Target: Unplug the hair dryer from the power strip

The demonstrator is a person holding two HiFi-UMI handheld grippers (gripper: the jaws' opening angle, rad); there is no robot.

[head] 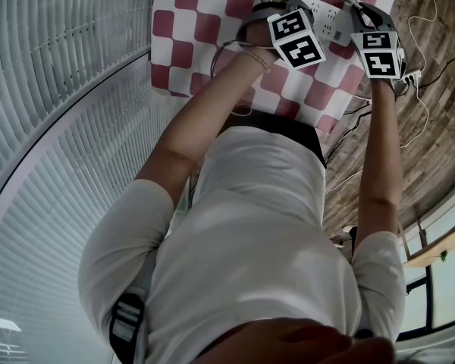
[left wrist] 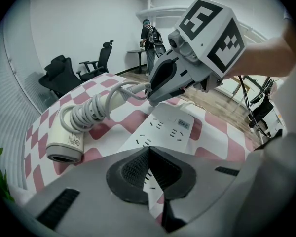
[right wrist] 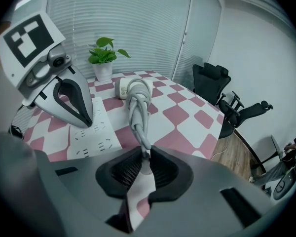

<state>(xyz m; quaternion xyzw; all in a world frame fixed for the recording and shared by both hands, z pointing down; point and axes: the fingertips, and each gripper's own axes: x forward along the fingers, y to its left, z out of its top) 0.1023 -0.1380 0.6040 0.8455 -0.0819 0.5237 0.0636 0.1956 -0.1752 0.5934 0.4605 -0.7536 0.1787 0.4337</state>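
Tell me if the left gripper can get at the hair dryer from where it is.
Probably yes: the hair dryer lies bare on the tablecloth beside the power strip, nothing between it and the left gripper, whose jaws are shut.

Bright, even indoor light; strong fisheye distortion, dark corners.

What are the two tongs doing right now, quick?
Left tongs: closed, empty, tips on the power strip.
Right tongs: closed on the hair dryer's plug.
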